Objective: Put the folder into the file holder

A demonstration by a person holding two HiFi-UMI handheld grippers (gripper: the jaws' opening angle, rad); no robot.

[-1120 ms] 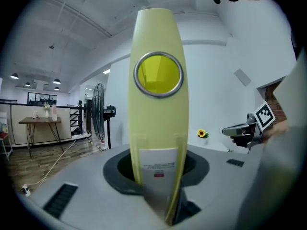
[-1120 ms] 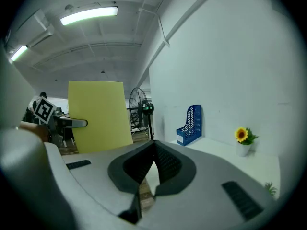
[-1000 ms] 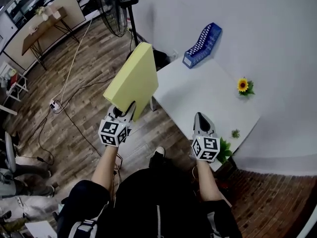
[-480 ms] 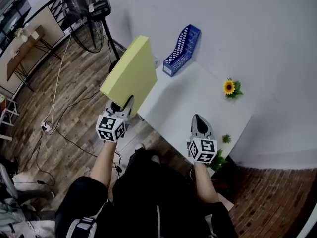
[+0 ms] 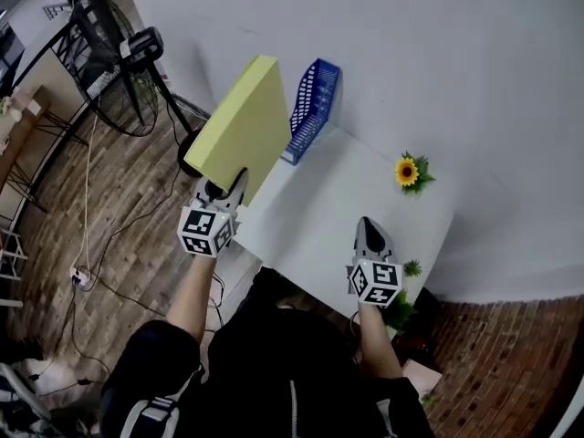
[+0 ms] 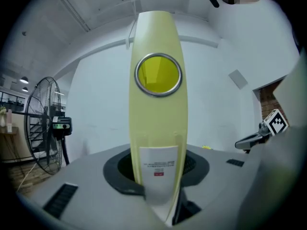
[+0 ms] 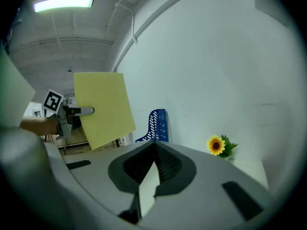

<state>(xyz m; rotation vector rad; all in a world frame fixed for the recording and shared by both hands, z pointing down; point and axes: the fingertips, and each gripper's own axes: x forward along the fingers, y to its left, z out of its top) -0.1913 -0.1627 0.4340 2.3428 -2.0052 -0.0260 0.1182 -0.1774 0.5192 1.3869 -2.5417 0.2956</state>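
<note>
A thick yellow folder [image 5: 242, 130] stands upright on edge in the air, with my left gripper [image 5: 226, 188] shut on its lower corner. In the left gripper view its spine [image 6: 158, 128] fills the middle, with a ring hole near the top and a white label low down. The blue file holder [image 5: 312, 108] stands on the far left corner of the white table [image 5: 338, 217], just right of the folder. My right gripper [image 5: 367, 228] hovers over the table's near edge, shut and empty. From the right gripper view, the folder [image 7: 103, 107] hangs left of the file holder [image 7: 156, 125].
A sunflower ornament [image 5: 406, 172] sits at the table's far right by the white wall. Small green plants [image 5: 400, 310] lie near the right gripper. A standing fan [image 5: 109, 62] and cables are on the wooden floor to the left.
The view has come closer to the table. The folder in my left gripper has travelled right and now hangs next to the file holder. The right gripper keeps its place.
</note>
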